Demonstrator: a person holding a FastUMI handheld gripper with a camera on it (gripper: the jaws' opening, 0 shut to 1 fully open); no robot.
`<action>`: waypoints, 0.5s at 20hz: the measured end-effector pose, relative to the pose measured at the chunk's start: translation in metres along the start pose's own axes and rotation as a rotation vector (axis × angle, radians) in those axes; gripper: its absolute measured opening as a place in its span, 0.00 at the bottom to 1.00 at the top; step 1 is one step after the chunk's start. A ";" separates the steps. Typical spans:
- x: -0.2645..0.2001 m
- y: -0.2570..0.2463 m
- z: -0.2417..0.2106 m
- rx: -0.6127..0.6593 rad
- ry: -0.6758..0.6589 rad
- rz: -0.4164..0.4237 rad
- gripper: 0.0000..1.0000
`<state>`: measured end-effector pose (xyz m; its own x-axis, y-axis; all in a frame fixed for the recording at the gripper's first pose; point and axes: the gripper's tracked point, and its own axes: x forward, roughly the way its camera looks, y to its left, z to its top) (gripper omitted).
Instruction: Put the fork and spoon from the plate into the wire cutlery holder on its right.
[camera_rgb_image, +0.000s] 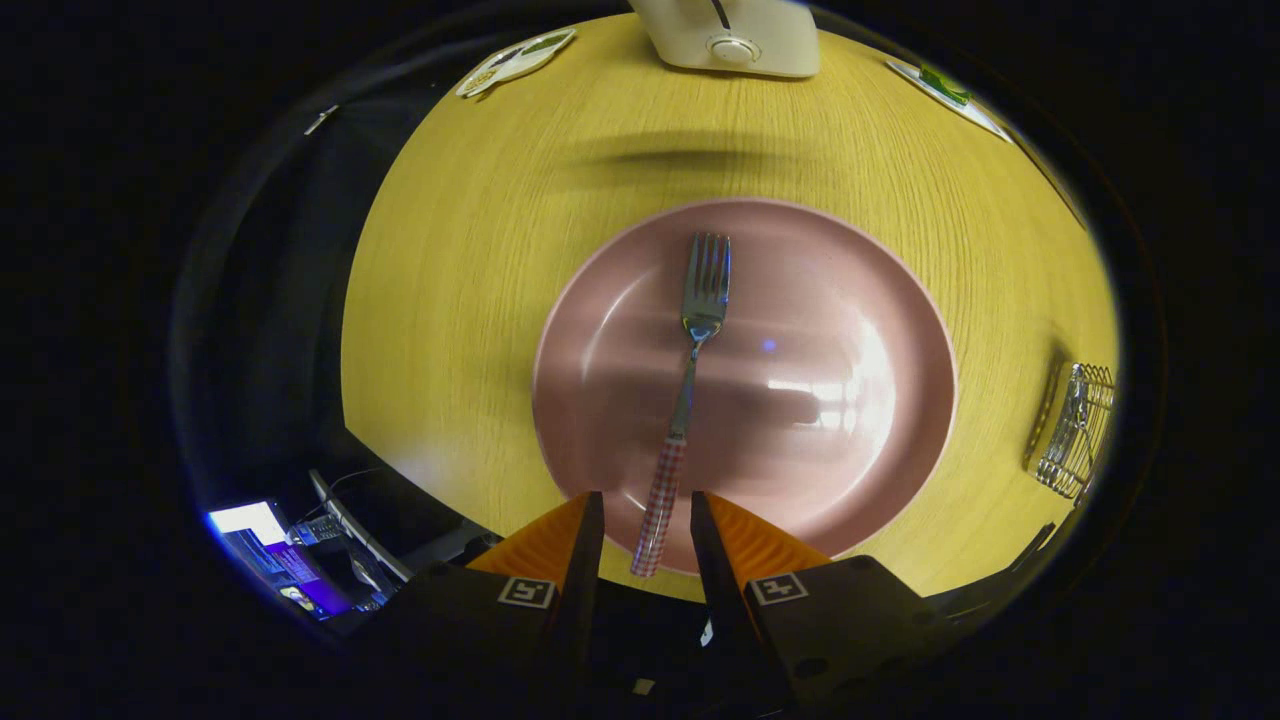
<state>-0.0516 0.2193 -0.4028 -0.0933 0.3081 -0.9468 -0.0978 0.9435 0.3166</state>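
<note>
Plainly, the biggest thing under the tool is one round wooden table (480, 230), and on it, just ahead of the fingers, sits one pink plate (850, 300) with a glossy, glaring surface. Beyond the plate stands one pale appliance base (735, 40), flanked by two small printed cards (515, 60), one to either side. Off to the right of the fingers, well apart from the plate, lies one wire cutlery holder (1080, 430) with something metallic already in it, too small to name. On the plate I count one fork (690, 370), tines pointing away, its checked handle running back between the fingers; no spoon lies on the plate. The gripper (645, 525) stands spread, its fingers either side of the handle end and apart from it, so nothing is pinched. The risk, as I judge it, is a slip: the handle is narrow and round and lies flat on a slick plate, so closing too high could squeeze it out or tip the tines up, and closing too low could scrape or shove the plate. The long carry rightward could also let a loosely held fork swing.
</note>
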 end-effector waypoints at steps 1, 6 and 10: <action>0.004 0.000 0.001 0.005 -0.004 -0.008 0.55; 0.013 -0.002 -0.004 0.007 0.017 -0.027 0.15; -0.011 -0.008 -0.004 -0.001 0.009 0.014 0.11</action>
<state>-0.0533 0.2079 -0.3950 -0.1040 0.3202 -0.9416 -0.0972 0.9390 0.3300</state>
